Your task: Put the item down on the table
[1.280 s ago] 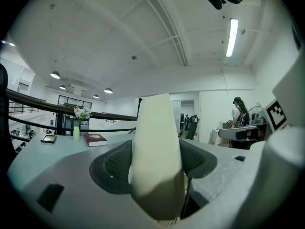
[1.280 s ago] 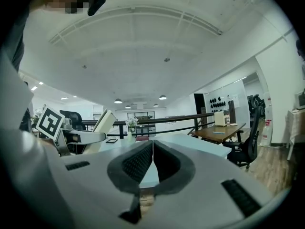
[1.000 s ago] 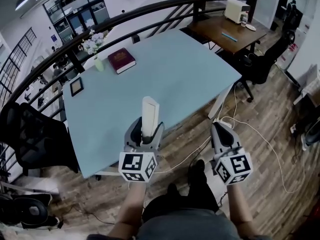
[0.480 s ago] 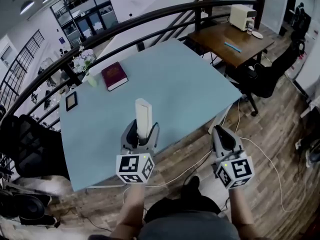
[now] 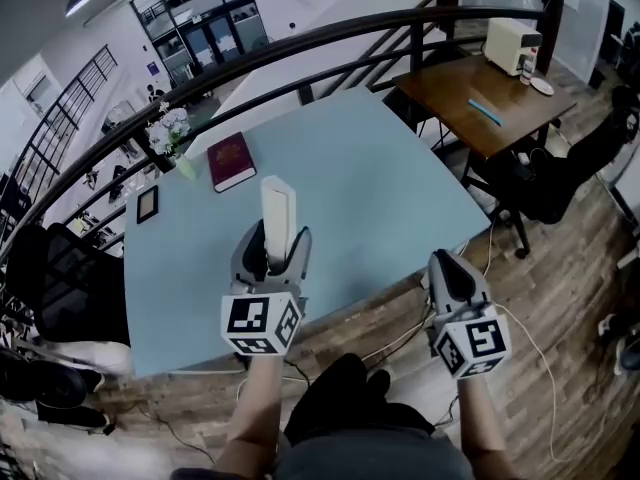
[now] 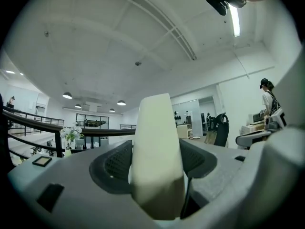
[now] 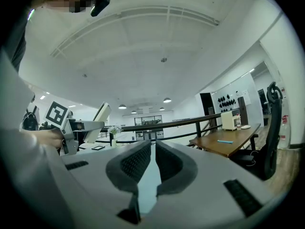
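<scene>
1. Lowering the block [image 5: 277, 206] onto a bare part of the tabletop [image 5: 390, 168] looks to be the step in hand. The block is in the air and not yet set down.
2. Carry it forward past the near edge first, so the whole base lands on the tabletop, well short of the book [image 5: 231, 161].
3. The block is tall and narrow, so it would probably tip. Bring its lower end flat onto the surface, or lay it on a broad side, before the grip loosens.
4. Open the left tongs [image 5: 271, 251] only once the weight rests on the tabletop. Then draw back along the block, not across it.
5. The left tongs are clamped on the block's lower part. Its upper end stands upright, clear above the jaws.
6. The right tongs [image 5: 447, 268] hang to the side over the floor, well apart from the block. Their jaws are nearly together, with only a slit between them and nothing in it.
</scene>
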`<action>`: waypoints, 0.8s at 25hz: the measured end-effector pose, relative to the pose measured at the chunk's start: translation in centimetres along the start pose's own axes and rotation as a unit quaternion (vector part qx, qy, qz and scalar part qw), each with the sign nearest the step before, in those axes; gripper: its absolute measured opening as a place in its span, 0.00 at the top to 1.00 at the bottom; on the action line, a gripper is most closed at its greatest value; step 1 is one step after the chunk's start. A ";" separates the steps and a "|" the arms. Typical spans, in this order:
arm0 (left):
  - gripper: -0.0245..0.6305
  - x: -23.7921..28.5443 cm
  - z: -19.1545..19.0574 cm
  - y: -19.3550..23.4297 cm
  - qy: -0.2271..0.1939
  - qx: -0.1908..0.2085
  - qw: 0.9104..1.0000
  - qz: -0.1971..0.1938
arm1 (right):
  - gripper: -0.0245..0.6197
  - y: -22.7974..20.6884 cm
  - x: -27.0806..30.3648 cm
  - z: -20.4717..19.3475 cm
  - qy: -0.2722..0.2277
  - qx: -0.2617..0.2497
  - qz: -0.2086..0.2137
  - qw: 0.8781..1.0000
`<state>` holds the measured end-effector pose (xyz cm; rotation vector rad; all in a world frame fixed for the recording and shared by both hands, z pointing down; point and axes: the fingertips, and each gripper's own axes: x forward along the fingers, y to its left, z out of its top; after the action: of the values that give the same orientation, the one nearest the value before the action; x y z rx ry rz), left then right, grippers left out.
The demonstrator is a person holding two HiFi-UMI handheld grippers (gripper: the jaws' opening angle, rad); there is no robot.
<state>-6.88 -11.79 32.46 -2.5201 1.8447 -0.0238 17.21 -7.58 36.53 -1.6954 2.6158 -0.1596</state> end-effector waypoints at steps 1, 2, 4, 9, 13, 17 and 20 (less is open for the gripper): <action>0.51 0.8 0.3 0.0 0.000 0.002 1.000 0.002 | 0.93 -0.5 0.6 0.1 0.000 0.002 0.002 1.000; 0.51 1.6 0.4 0.1 0.000 0.004 1.000 0.003 | 0.93 -0.9 1.2 0.1 0.001 0.003 0.003 1.000; 0.51 3.2 0.2 0.3 0.002 0.008 1.000 0.004 | 0.93 -1.6 2.7 0.0 0.001 0.003 0.006 1.000; 0.51 7.5 -0.3 1.5 0.005 0.015 1.000 0.001 | 0.93 -2.9 6.8 0.0 0.002 0.001 0.012 1.000; 0.51 10.9 -0.8 2.8 0.012 0.017 1.000 -0.005 | 0.93 -3.4 10.1 0.0 0.005 0.003 0.014 1.000; 0.51 13.9 -1.9 4.0 0.024 0.013 1.000 -0.009 | 0.93 -3.6 12.9 -0.2 0.011 0.007 0.017 1.000; 0.51 16.3 -2.9 4.7 0.035 0.005 0.999 -0.015 | 0.93 -4.0 14.4 -0.3 0.016 0.010 0.014 1.000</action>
<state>-6.49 -28.80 35.31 -2.5721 1.8255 -0.1239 14.93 -22.32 37.76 -1.6642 2.6495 -0.2126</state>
